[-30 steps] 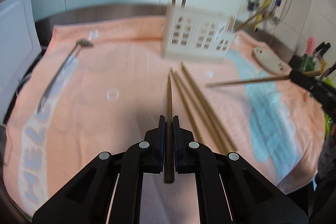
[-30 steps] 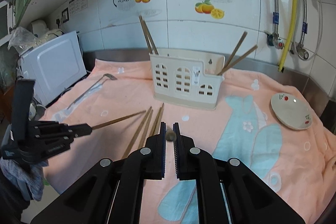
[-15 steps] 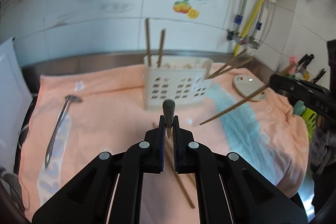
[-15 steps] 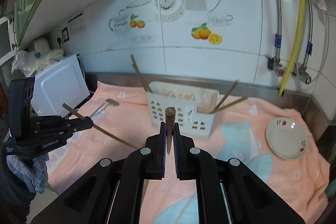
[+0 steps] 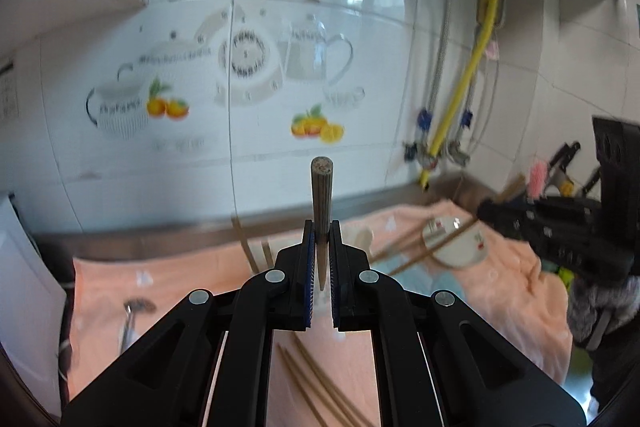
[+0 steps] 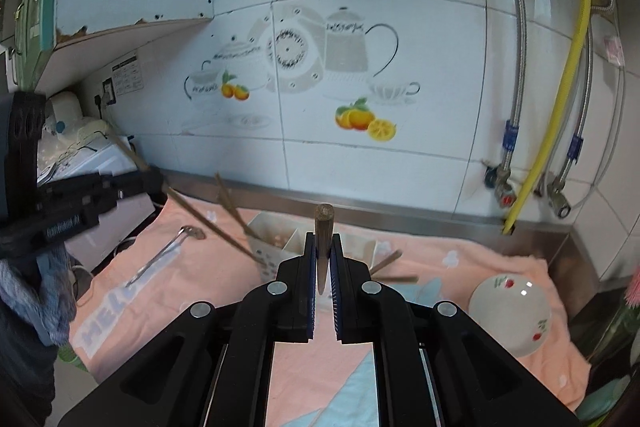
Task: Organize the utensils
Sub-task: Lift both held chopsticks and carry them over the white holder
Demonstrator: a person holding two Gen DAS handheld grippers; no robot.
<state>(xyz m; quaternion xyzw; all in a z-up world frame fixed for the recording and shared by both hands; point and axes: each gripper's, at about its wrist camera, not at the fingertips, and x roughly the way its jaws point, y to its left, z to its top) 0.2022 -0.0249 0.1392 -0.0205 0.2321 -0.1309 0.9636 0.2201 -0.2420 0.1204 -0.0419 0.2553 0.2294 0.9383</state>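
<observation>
Tiled wall behind, chopstick (image 5: 321,195) upright between jaws

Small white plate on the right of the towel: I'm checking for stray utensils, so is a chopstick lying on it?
No. In the right wrist view the plate shows only its fruit print, nothing lying on it.

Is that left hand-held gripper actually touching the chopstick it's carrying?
Touching. The left wrist view shows the left hand-held gripper with both pads pressed against the chopstick, no gap either side.
</observation>
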